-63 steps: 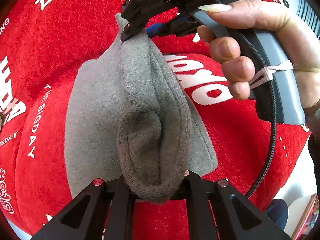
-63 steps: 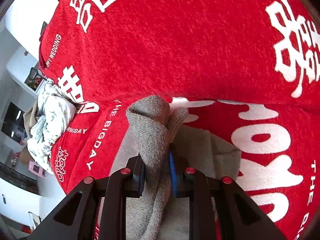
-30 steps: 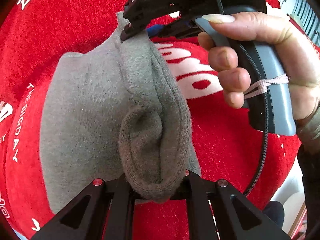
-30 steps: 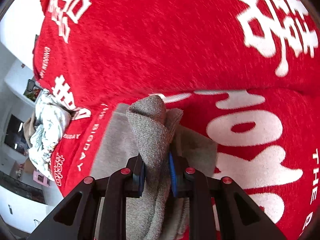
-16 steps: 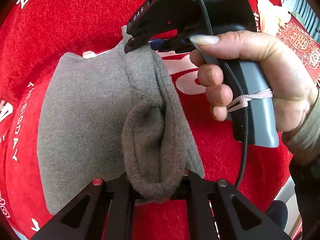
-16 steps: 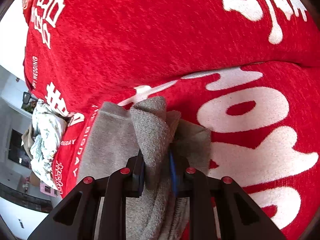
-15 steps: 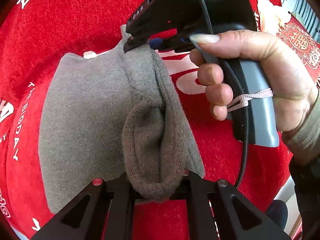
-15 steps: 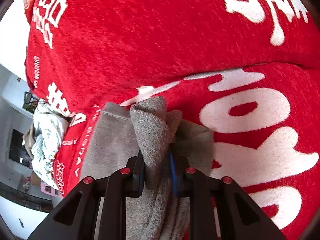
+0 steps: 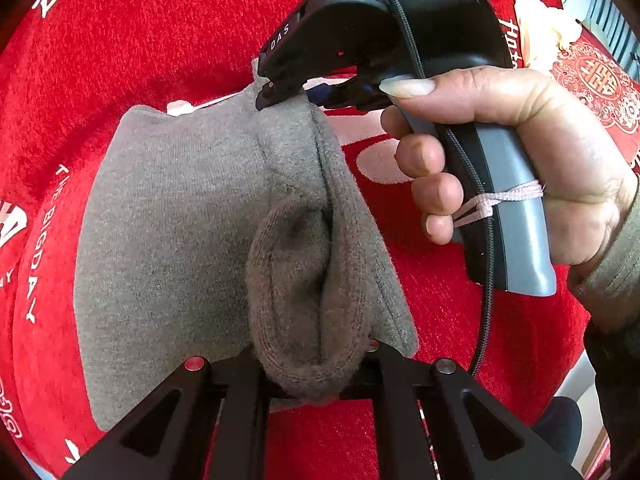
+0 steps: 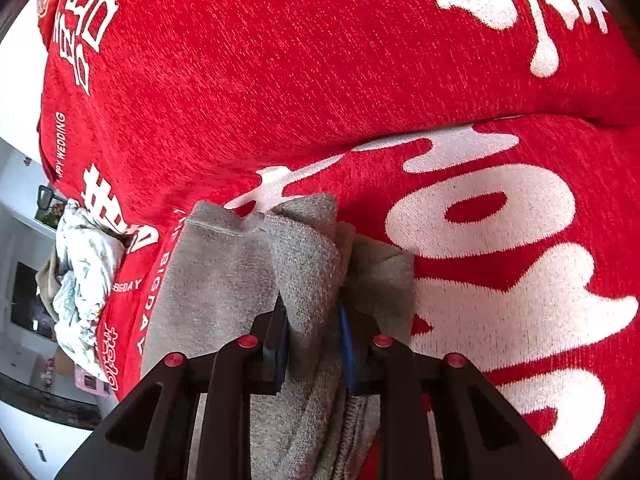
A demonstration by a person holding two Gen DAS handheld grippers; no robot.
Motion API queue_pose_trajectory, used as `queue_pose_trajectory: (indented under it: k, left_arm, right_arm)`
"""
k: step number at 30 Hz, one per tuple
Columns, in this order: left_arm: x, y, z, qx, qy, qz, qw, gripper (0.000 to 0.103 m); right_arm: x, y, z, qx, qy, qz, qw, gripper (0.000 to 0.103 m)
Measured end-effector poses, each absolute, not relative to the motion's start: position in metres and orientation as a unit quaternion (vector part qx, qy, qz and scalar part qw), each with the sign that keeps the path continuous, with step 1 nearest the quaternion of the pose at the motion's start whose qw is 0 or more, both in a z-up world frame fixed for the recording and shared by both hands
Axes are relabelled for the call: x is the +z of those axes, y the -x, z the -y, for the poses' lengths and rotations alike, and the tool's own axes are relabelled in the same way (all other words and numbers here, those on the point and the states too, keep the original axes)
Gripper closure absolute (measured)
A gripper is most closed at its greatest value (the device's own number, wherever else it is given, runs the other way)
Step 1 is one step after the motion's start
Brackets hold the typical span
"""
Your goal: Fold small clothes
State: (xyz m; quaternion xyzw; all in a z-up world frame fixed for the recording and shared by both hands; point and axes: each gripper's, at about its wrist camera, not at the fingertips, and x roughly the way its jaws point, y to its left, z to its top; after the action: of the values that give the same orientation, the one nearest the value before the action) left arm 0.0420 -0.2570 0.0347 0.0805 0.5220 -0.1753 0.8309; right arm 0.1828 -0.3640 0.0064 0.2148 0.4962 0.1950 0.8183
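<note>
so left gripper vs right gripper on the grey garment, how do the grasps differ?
The left gripper clamps a thick rolled hem bunch of the grey garment; the right gripper pinches a thinner folded edge at the opposite end. The left gripper's pads are hidden by cloth; the right gripper's blue pads show. Both are shut on it, over the red blanket.

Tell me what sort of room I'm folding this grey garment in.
Probably a home living room or bedroom: the grey garment lies on a red wedding-print blanket over soft furniture, crumpled laundry is piled at its edge, and a dark screen, perhaps a television, stands behind.
</note>
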Motion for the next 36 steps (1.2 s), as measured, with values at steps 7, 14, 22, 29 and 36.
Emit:
queue_pose_trajectory:
  k: [7, 14, 22, 29, 36]
  left_arm:
    - [0.043, -0.032, 0.246, -0.194, -0.055, -0.531, 0.823, 0.041]
    - [0.082, 0.006, 0.204, -0.218, -0.029, -0.477, 0.851, 0.010]
    - [0.083, -0.042, 0.136, -0.137, 0.049, -0.485, 0.862, 0.010]
    - [0.037, -0.068, 0.123, -0.111, 0.046, -0.527, 0.841, 0.010]
    - [0.052, -0.067, 0.123, -0.113, 0.031, -0.512, 0.851, 0.010]
  right_arm:
    - [0.013, -0.171, 0.383, 0.141, -0.232, -0.494, 0.826, 0.040]
    - [0.071, -0.121, 0.367, 0.190, -0.192, -0.442, 0.856, 0.039]
    - [0.050, -0.106, 0.336, 0.232, -0.181, -0.472, 0.831, 0.038]
    - [0.022, -0.096, 0.366, 0.207, -0.233, -0.456, 0.833, 0.038]
    - [0.039, -0.079, 0.368, 0.157, -0.193, -0.443, 0.862, 0.038]
